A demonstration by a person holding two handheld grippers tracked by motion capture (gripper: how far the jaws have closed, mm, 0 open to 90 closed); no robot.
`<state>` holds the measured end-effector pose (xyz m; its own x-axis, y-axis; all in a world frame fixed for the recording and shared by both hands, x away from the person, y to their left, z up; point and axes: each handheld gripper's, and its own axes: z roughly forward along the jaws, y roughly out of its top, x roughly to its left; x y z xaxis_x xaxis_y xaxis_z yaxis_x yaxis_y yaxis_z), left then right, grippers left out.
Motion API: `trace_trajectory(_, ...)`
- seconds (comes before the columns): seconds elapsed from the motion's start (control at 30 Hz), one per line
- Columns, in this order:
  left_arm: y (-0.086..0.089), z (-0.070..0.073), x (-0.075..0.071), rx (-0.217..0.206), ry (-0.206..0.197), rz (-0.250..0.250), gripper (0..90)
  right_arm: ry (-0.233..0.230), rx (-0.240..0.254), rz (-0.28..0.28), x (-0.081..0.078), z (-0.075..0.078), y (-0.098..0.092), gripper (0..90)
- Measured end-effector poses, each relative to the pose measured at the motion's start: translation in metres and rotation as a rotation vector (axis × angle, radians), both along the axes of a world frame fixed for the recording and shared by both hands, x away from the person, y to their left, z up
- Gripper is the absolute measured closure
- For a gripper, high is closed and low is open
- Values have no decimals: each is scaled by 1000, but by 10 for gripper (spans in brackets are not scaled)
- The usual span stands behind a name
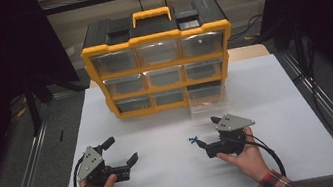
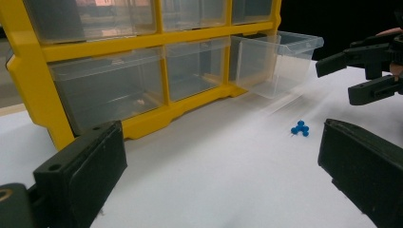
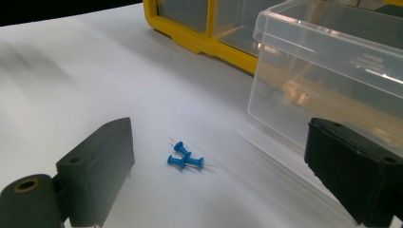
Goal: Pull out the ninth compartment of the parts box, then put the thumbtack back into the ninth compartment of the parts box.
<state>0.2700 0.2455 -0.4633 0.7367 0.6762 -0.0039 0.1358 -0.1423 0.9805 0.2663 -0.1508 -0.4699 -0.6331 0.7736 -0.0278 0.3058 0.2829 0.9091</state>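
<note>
Both grippers wide and empty: blue pushpins [image 3: 186, 159] on worktop [image 3: 95, 71] just ahead between right gripper [image 3: 228, 185] jaws, pulled-out clear drawer [image 3: 328, 71] beyond; left gripper [image 1: 119, 151] idle, pick-and-drop all pending.

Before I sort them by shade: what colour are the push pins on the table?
Blue push pins, clearest in the right gripper view.

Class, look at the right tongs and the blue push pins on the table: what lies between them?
Nothing: in the right gripper view, bare white table separates the open right tongs from the blue push pins.
</note>
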Motion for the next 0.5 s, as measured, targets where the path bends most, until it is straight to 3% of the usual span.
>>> trace_trajectory(0.07,1,0,-1,-1,0,-8,20,8,7,4,1,0,1,91)
trace_trajectory(0.1,3,1,-1,20,-6,-8,20,14,7,6,2,0,2,91)
trace_trajectory(0.23,1,1,-2,-2,-2,-2,20,19,-1,19,5,-2,6,91)
trace_trajectory(0.43,2,1,0,23,-5,-12,20,44,13,29,9,-1,7,105)
trace_trajectory(0.47,-1,1,-1,-19,6,-2,20,41,10,28,10,-1,7,105)
trace_trajectory(0.5,1,1,0,13,-4,-11,20,50,9,27,10,-2,7,109)
